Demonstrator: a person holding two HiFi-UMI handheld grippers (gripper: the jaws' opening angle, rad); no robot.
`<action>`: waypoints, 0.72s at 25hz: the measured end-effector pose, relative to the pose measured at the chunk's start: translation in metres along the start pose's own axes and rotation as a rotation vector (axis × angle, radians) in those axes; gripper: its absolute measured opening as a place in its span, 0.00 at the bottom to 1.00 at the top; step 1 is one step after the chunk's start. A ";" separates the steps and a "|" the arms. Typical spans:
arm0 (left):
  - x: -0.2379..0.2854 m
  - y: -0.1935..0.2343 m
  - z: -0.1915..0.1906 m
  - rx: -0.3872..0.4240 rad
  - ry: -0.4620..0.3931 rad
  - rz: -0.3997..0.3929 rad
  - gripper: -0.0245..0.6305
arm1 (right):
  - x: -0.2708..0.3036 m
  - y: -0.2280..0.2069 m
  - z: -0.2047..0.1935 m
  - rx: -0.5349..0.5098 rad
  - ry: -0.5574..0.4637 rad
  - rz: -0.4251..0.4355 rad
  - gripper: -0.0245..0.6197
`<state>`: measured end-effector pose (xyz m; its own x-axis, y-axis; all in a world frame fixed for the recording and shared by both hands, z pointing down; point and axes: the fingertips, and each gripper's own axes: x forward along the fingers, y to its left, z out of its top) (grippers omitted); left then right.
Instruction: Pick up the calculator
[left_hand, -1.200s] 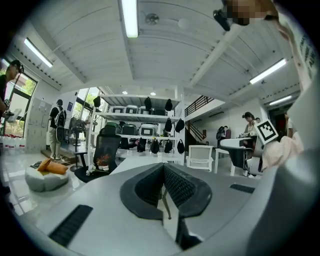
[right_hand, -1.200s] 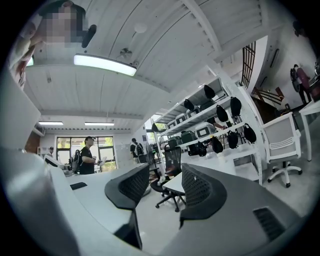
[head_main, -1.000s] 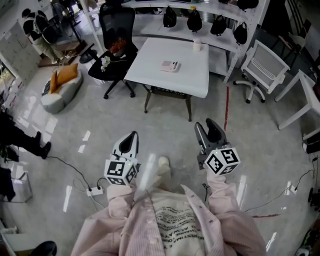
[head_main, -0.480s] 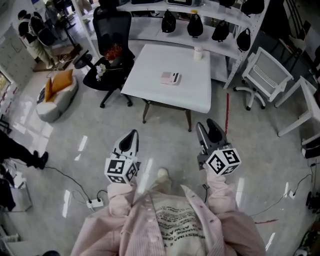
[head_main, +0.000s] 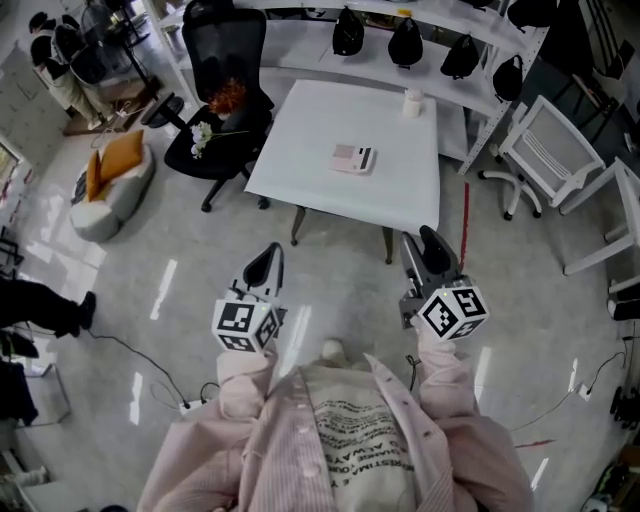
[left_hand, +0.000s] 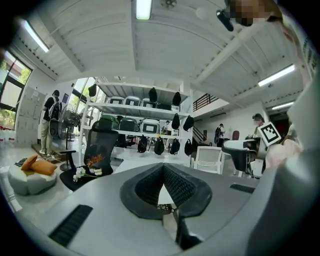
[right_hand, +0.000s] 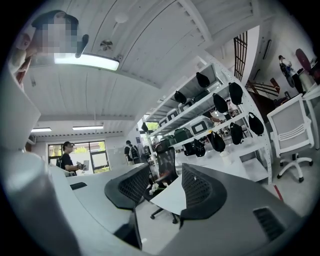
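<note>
I'm standing off from the worktop, both tools held low over the floor, short of its near edge. The calculator lies flat about mid-worktop, well ahead of me and apart from both tools. Its long axis runs roughly along the near edge, dark end toward the right. The left hand-held gripper has its jaws pressed together at the tips, nothing in them. The right hand-held gripper has its jaws spread, a clear gap between them, also empty. The calculator sits ahead and between the two, and I judge the right one slightly nearer. Being open already, it looks like the one to send forward and a little left, jaws crossing the short width.
</note>
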<state>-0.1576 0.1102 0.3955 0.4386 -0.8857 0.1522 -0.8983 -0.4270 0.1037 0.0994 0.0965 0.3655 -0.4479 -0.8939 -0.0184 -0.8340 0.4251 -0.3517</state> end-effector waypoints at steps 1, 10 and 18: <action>0.004 0.004 -0.001 -0.001 0.001 -0.001 0.04 | 0.005 -0.001 -0.002 0.003 0.001 0.001 0.31; 0.028 0.032 -0.005 -0.030 0.013 -0.001 0.04 | 0.045 -0.009 -0.009 0.017 0.024 -0.004 0.31; 0.067 0.053 -0.014 -0.067 0.033 0.008 0.04 | 0.088 -0.032 -0.022 0.040 0.059 -0.001 0.31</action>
<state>-0.1755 0.0310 0.4250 0.4328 -0.8823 0.1854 -0.8986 -0.4056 0.1674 0.0796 0.0070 0.3961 -0.4663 -0.8838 0.0370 -0.8214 0.4171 -0.3891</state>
